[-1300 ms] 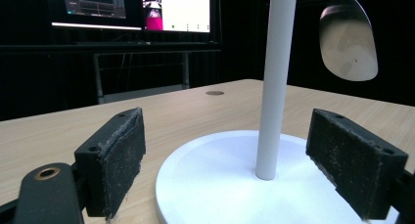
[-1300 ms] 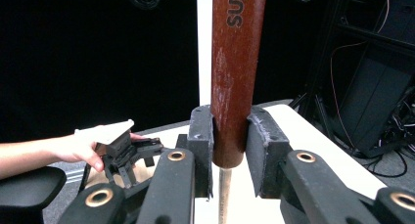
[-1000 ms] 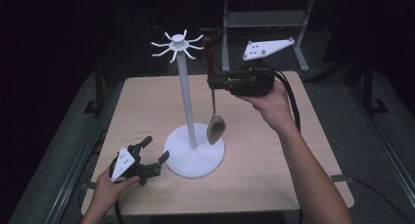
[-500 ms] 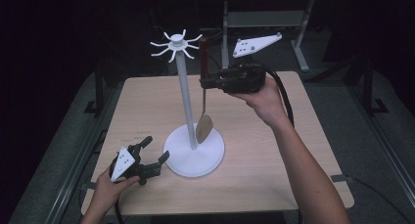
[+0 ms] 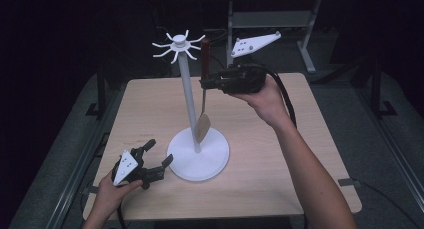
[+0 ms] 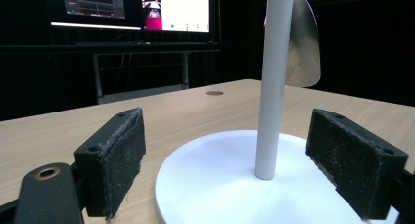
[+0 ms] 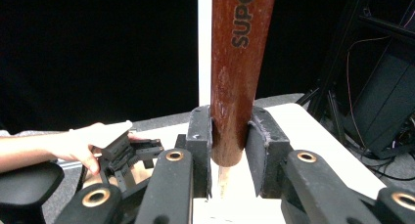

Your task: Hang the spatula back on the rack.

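Dim room, black surroundings; overhead light falls on the worktop (image 5: 260, 154) alone. Soft shadows under the white stand (image 5: 199, 154). Monitors (image 6: 132, 9) glare, slightly blurred. Near tool pads (image 6: 117, 160) soft-focused.

lit monitors (image 6: 132, 9) on a dark shelf, metal frame legs (image 5: 305, 34) behind — wooden table (image 5: 320, 154), black surroundings
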`<state>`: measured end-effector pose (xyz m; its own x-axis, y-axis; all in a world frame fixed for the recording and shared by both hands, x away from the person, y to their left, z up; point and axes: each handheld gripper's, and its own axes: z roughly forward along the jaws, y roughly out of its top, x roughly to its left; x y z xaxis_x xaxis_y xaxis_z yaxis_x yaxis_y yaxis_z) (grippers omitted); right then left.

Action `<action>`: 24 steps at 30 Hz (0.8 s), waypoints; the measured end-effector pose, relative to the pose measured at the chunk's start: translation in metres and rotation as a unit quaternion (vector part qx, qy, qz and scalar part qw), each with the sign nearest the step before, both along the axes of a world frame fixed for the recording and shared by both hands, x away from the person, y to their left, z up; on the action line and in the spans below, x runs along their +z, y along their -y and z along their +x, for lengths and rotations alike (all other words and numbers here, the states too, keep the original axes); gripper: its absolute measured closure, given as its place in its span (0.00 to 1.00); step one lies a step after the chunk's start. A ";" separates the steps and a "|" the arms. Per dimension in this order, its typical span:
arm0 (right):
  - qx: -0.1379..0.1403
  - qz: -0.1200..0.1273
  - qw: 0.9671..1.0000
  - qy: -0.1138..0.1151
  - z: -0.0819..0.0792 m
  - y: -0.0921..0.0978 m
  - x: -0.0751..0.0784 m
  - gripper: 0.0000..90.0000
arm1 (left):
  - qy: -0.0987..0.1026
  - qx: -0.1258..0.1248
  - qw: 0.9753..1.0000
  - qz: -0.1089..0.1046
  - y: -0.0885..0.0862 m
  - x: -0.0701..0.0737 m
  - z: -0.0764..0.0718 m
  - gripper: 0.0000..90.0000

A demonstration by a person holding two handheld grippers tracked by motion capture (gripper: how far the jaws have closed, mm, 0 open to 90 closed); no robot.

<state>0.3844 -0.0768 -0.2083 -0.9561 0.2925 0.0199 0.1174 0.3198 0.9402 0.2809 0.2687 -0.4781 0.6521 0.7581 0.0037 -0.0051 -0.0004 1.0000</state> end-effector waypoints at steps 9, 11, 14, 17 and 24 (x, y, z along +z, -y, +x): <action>-0.002 -0.004 1.000 0.004 -0.001 -0.001 0.001 0.78 | 0.000 0.000 1.000 0.003 0.000 0.000 0.000 0.16; -0.004 0.003 1.000 0.003 -0.002 0.001 0.000 0.75 | 0.000 0.000 1.000 0.003 0.000 0.000 0.000 0.16; -0.013 0.008 1.000 0.003 -0.005 0.007 -0.002 0.66 | -0.001 0.000 1.000 0.002 0.000 0.000 0.000 0.16; -0.022 0.012 1.000 -0.003 -0.008 0.017 -0.006 0.60 | -0.002 0.000 1.000 -0.002 0.001 0.000 0.001 0.16; -0.057 0.010 0.998 -0.003 -0.015 0.044 -0.025 0.49 | -0.002 0.003 1.000 0.003 0.001 0.000 0.001 0.16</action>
<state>0.3697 -0.1210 -0.2333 -0.9167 0.3982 0.0334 0.1582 0.2850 0.9454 0.2818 0.2675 -0.4781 0.6474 0.7621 0.0059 -0.0006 -0.0072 1.0000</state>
